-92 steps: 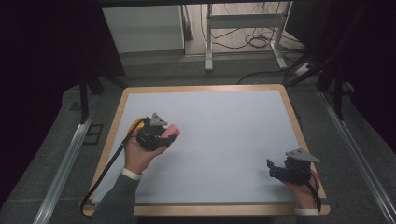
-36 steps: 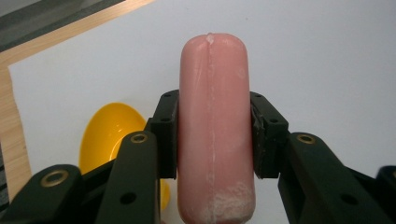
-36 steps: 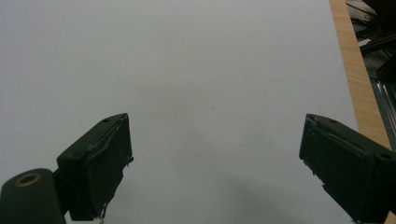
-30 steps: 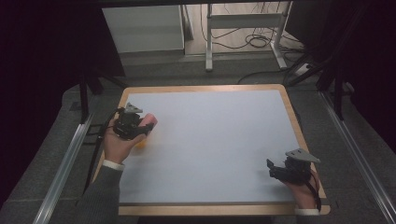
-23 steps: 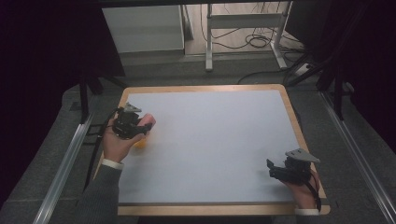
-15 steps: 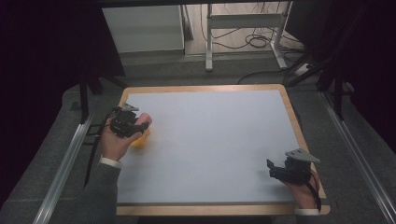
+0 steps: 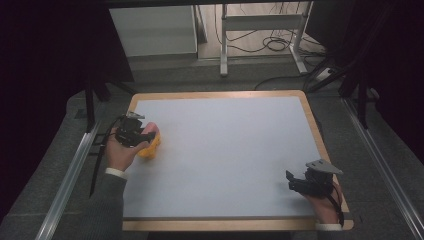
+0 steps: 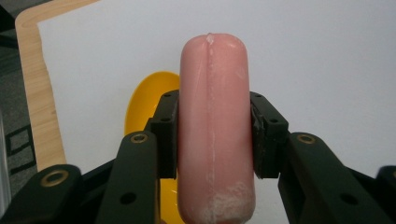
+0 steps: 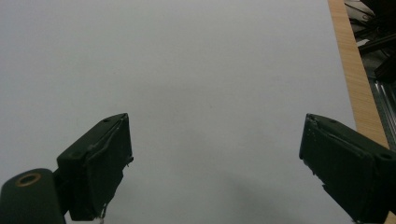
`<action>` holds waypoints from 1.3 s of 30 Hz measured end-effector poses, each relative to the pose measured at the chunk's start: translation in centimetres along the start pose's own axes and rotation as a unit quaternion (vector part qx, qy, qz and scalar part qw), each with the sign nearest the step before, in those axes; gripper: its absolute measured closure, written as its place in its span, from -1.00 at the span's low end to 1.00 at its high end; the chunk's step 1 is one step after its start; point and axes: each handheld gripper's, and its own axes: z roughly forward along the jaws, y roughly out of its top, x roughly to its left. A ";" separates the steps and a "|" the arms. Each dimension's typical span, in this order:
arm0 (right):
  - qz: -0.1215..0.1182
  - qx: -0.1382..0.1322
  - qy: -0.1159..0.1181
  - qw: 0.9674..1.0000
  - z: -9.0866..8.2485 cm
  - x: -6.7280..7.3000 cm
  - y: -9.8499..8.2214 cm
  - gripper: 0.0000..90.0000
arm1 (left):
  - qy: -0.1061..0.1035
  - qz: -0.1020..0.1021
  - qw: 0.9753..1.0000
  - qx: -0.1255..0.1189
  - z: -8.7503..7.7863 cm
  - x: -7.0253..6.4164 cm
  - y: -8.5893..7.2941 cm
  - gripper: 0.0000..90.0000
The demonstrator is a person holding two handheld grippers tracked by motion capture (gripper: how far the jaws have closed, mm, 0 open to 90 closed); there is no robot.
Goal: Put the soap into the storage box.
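Observation:
A pink sausage (image 8: pixel 214 126) stands clamped between the two black jaws of my left gripper (image 8: pixel 214 133), which is shut on it. From above, this gripper (image 7: pixel 142 133) is at the table's left side with the pink sausage (image 7: pixel 151 131) poking out of it. Just under it lies a yellow object (image 7: pixel 150 148), seen again behind the jaws as a rounded yellow shape (image 8: pixel 148 100). My right gripper (image 7: pixel 291 181) rests near the front right corner, jaws wide apart (image 9: pixel 215 158) with only the white surface between them.
The white table top (image 7: pixel 225 150) has a wooden rim (image 7: pixel 220 94). Metal rails run along both sides on the floor. A stand with cables sits beyond the far edge.
The left hand has drifted slightly down and towards the front with the sausage, closer over the yellow object. The right gripper has kept still.

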 end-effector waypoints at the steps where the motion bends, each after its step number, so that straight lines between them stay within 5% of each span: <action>1: 0.000 0.000 0.000 1.000 0.0 0.0 0.0 -0.80 | 0.002 -0.002 1.000 0.003 0.2 0.2 -0.1 0.34; 22: -0.001 0.001 0.000 1.000 0.1 0.0 0.0 -0.80 | 0.008 -0.028 0.999 0.046 3.5 1.7 -1.8 0.34; 32: 0.000 0.002 -0.002 1.000 0.1 0.0 -0.1 -0.80 | 0.004 -0.034 0.998 0.045 3.9 2.0 -2.2 0.33; 36: 0.000 0.003 -0.002 1.000 0.1 0.0 -0.1 -0.80 | 0.001 -0.038 0.999 0.029 2.9 2.1 -1.9 0.18; 39: -0.002 0.003 -0.001 1.000 0.1 0.1 -0.1 -0.80 | 0.006 -0.038 0.999 0.012 1.9 2.0 -1.6 -0.18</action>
